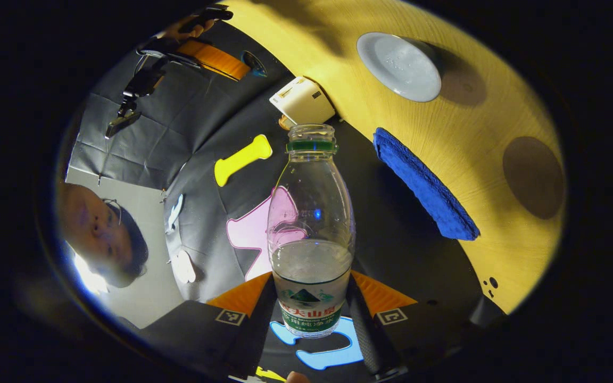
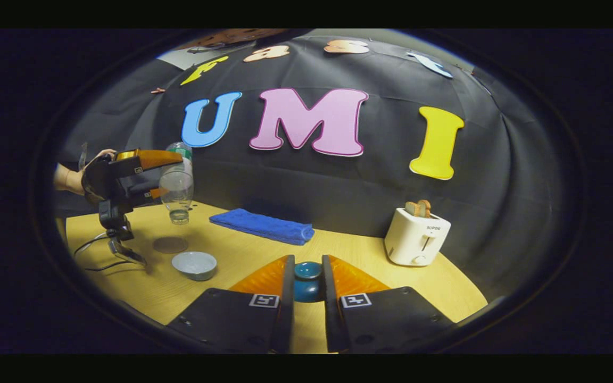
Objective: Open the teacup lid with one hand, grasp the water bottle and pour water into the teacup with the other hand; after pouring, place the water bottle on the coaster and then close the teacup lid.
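Both grippers loaded, bottle above the table.
Left gripper (image 1: 312,314) clamps water bottle (image 1: 311,234) over coaster (image 2: 170,244), beside teacup (image 2: 194,265); right gripper (image 2: 307,290) clamps lid (image 2: 307,281).

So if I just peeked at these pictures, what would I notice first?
Probably the water bottle, held up in the air between the left gripper's fingers, uncapped and part full, above the yellow table. Then the blue teacup lid pinched between the right gripper's fingers. Also the white toaster with bread in it at the table's right, and the blue cloth along the back.
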### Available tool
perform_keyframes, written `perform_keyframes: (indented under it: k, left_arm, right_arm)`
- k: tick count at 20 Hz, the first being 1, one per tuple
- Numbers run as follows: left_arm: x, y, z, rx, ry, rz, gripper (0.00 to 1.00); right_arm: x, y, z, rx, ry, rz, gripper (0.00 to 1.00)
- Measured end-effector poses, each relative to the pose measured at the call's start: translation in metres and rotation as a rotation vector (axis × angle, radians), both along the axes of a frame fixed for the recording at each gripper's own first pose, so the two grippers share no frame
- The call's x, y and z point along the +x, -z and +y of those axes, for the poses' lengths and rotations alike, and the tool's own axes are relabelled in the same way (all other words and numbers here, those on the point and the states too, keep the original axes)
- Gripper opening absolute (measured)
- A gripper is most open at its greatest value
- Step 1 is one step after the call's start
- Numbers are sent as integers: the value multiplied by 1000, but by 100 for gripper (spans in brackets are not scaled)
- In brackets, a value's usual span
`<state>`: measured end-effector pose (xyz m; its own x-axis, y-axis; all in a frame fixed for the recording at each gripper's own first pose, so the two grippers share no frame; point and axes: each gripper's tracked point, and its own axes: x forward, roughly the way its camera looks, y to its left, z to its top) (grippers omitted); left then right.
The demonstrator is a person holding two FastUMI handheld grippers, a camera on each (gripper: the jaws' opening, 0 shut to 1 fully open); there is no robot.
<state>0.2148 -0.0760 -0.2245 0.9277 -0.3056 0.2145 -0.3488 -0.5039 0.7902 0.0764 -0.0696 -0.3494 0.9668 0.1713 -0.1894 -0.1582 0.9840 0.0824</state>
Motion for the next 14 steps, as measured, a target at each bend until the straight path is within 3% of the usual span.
perform_keyframes:
  k: [2,3,8,11,14]
  left_arm:
    - [0,0,-1,6,2,0,74]
    - [0,4,-2,6,1,2,74]
    - [4,12,7,-54,-58,44,74]
    - [5,30,33,-227,-147,145,74]
    - [2,54,49,-538,-202,279,74]
  right_arm:
    - [1,0,-1,2,1,-1,27]
    - [0,0,-1,1,2,0,32]
    - [-1,2,0,-1,0,6,27]
    - [-1,3,-1,-1,0,7,27]
    - [1,5,0,-1,-2,15,27]
